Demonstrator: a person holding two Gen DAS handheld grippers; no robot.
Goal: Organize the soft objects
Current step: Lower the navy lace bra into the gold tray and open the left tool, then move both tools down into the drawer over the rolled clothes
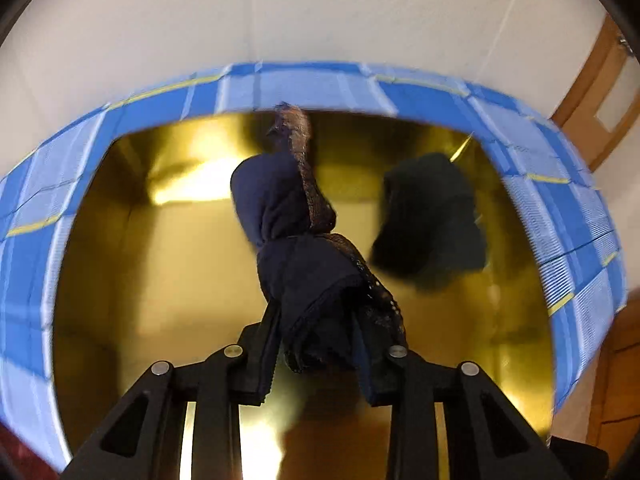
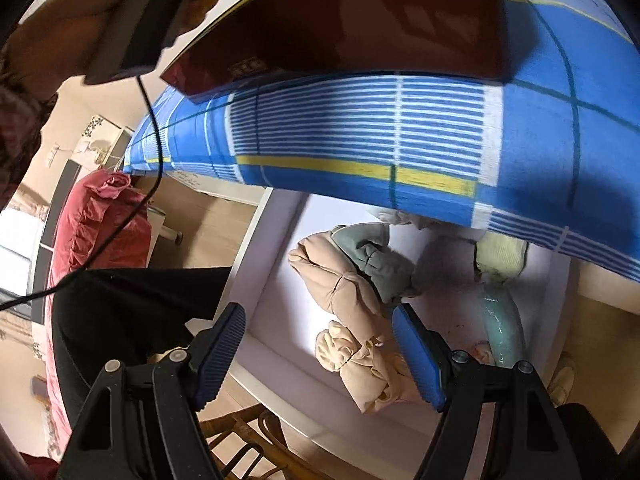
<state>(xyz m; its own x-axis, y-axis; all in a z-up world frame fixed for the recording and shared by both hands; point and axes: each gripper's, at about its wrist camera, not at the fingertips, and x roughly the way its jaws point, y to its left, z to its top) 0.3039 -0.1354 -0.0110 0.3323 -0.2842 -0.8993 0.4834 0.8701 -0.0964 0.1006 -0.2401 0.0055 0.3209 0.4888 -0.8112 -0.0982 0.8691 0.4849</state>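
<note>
I see a plain white wall (image 1: 320, 12) with a wooden door frame (image 1: 600, 92) at its right edge, a light wood floor (image 2: 208, 220) beneath the white table (image 2: 280, 364), a red cushion (image 2: 100, 224) at left, and a wicker chair (image 2: 248, 432) below the table edge.

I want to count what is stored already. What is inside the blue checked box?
Inside the box, one dark cloth bundle lies on the gold bottom. The left gripper holds a navy lace garment above it. The garment and fingers cover part of the bottom.
</note>
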